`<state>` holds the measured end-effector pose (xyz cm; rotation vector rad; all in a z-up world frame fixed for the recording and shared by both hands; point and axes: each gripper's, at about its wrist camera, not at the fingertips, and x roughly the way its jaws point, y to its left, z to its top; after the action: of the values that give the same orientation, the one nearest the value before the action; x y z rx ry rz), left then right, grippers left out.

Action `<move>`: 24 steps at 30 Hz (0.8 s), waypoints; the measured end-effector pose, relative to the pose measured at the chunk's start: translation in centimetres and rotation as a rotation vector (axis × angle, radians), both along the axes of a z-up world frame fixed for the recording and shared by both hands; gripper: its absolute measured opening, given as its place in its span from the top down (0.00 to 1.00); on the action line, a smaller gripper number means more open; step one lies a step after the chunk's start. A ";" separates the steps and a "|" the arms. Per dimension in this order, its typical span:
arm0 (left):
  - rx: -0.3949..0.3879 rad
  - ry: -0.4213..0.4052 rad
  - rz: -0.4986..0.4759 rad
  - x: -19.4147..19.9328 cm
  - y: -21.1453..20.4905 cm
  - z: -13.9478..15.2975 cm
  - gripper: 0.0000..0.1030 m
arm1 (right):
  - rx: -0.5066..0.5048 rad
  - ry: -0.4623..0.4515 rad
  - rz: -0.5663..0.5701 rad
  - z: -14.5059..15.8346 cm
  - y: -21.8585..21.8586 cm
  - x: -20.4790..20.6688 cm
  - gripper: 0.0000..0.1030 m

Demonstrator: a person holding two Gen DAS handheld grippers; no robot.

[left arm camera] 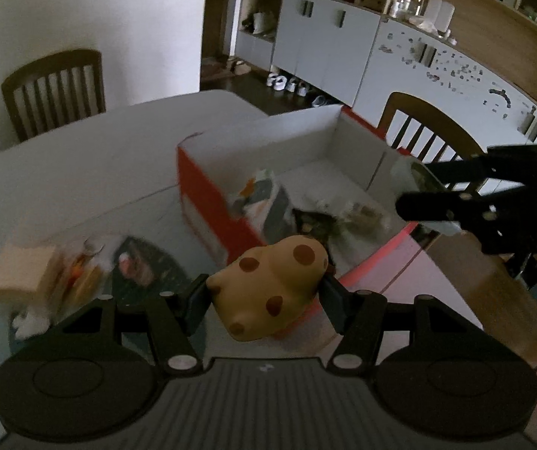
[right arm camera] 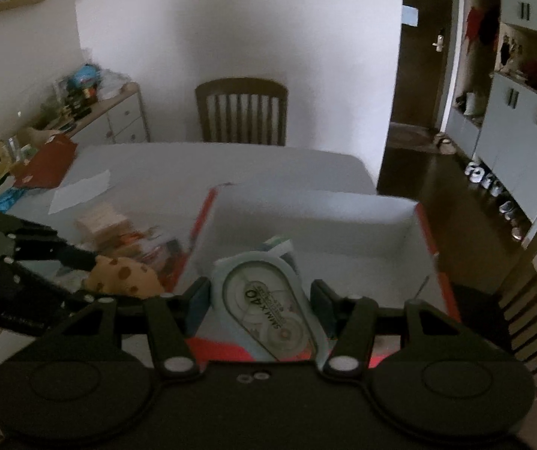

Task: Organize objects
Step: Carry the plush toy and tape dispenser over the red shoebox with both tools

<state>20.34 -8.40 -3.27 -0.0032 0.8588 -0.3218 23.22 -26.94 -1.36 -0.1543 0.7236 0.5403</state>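
Squarely between left fingers (left arm camera: 197, 300): spotted toy (left arm camera: 268, 288).

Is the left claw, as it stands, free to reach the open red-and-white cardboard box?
Probably yes: the left claw grips a tan spotted toy beside the box's open top, nothing between.

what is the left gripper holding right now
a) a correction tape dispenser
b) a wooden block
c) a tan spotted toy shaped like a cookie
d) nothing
c: in the left wrist view the left gripper has its pads pressed on both sides of the tan spotted toy, while the correction tape dispenser sits in the right gripper.
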 end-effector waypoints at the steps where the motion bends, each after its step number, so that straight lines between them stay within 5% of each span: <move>1: 0.003 -0.004 -0.006 0.4 -0.6 0.1 0.40 | 0.000 -0.003 -0.006 0.0 -0.4 0.5 0.44; 15: 0.065 0.008 -0.044 5.8 -7.0 -0.1 0.40 | 0.003 0.000 -0.080 -0.9 -3.0 7.6 0.44; 24: 0.124 0.069 -0.051 9.0 -9.3 -2.4 0.40 | -0.050 0.075 -0.115 -4.3 -2.6 11.5 0.44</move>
<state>29.37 -17.67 -5.71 0.1238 0.9472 -0.3171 34.70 -29.53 -5.67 -0.1383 0.8141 0.4199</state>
